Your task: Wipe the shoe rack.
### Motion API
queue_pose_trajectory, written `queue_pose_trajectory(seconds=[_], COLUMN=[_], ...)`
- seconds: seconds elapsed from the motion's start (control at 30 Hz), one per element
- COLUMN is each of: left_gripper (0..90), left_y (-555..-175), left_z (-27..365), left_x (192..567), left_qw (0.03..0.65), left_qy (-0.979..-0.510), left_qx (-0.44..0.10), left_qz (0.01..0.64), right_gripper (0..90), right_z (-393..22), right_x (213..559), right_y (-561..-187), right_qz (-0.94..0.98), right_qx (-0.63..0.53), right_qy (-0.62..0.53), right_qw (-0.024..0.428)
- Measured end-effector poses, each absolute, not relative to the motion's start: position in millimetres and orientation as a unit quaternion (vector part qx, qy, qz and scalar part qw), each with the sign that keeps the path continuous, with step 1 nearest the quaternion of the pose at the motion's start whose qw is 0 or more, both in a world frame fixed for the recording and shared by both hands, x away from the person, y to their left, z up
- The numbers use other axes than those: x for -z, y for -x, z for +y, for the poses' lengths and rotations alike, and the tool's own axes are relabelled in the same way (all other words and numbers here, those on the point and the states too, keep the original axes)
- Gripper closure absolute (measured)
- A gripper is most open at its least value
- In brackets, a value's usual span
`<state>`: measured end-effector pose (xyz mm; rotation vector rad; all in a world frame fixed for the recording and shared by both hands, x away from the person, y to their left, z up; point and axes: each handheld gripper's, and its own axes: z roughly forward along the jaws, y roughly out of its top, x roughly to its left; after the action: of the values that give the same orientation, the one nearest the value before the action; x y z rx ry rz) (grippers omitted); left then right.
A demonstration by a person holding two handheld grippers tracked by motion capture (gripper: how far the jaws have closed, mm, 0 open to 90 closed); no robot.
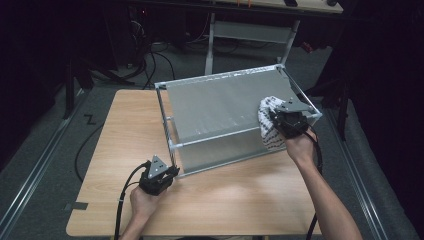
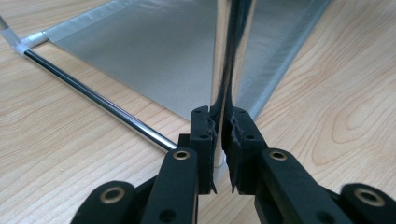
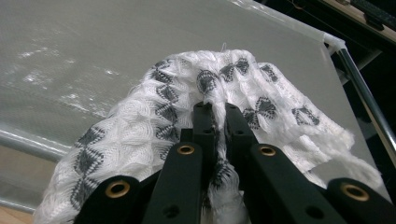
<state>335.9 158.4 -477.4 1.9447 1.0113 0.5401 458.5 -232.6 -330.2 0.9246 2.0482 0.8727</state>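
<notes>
A: Start with the cloth (image 3: 154, 121). It's the white knitted one with the grey diamond pattern, bunched up and lying against the grey panel (image 1: 220, 107) of the metal frame (image 1: 169, 120), over toward the panel's far right edge on the counter (image 1: 115, 150).

B: And the right hand-held gripper (image 1: 280, 121) has it?

A: Yes, its jaws are pinched narrow on a fold of that cloth; in the right gripper view the knit bulges out on both sides of them. The cloth is what meets the panel, which is what you want for wiping.

B: There are pale smears on the panel (image 3: 60, 84), to the left in that view.

A: Those look like the work left to do. I'd sweep the cloth across toward them in long, overlapping passes, keeping the wad flat on the surface so the black jaw tips don't scrape the sheet.

B: Pressure?

A: Moderate, I'd judge. The panel seems a thin sheet stretched in a light frame, so pushing hard could flex it or shove the whole thing along the counter.

B: That's why the other hand is there.

A: Right. The left hand-held gripper (image 1: 170, 172) is clamped tight on an upright rod (image 2: 223, 70) at the frame's near corner, with a chrome bar (image 2: 98, 100) running off beside it. Hold that firm while wiping, and stroke toward the braced corner rather than away from it.
</notes>
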Motion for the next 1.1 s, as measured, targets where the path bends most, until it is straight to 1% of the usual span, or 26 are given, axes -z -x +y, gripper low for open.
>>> queue_pose_trajectory(seconds=[0.5, 0.77, 1.1], left_gripper=[81.8, 81.8, 81.8], left_y=[-336, -336, -336], left_z=[162, 162, 162], left_x=[478, 478, 478], left_qw=[0.427, 0.428, 0.428], left_qy=[-0.772, -0.771, -0.770], left_qx=[-0.222, -0.223, -0.222], left_qz=[0.415, 0.416, 0.419], right_gripper=[86.3, 86.3, 86.3], right_z=[-259, -245, -273], right_x=[326, 328, 326], right_y=[-459, -454, -460], right_qz=[0.775, 0.784, 0.764], right_qx=[-0.331, -0.330, -0.330], right_qy=[-0.390, -0.369, -0.408], right_qw=[0.372, 0.373, 0.376])
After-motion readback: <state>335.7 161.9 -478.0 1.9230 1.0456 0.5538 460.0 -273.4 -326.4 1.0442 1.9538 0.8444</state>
